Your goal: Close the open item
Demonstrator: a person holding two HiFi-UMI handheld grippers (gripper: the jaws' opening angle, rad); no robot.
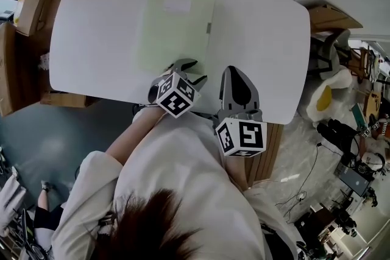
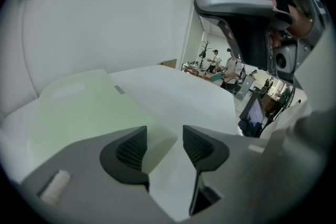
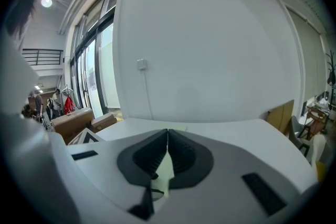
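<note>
Dark-haired person (image 1: 152, 222) in white sleeves leans over a white worktop (image 1: 262, 45), a tool in each hand. At near right, the right hand-held gripper (image 3: 167, 144) is clenched on nothing, hovering by the worktop's near edge. At near left, the left hand-held gripper (image 2: 163, 145) is released, its jaws standing apart over the near right corner of a pale green folder (image 1: 177, 27) with the pads not pressing on it. The folder lies flat in the middle of the worktop, its white label (image 1: 177, 4) toward the far side and a small grey tab (image 1: 208, 27) on its right edge. The cover looks to be down, though whether it is fastened cannot be told. Open jaws this close could catch the corner and lift the cover, or push the thin folder across the smooth surface.
</note>
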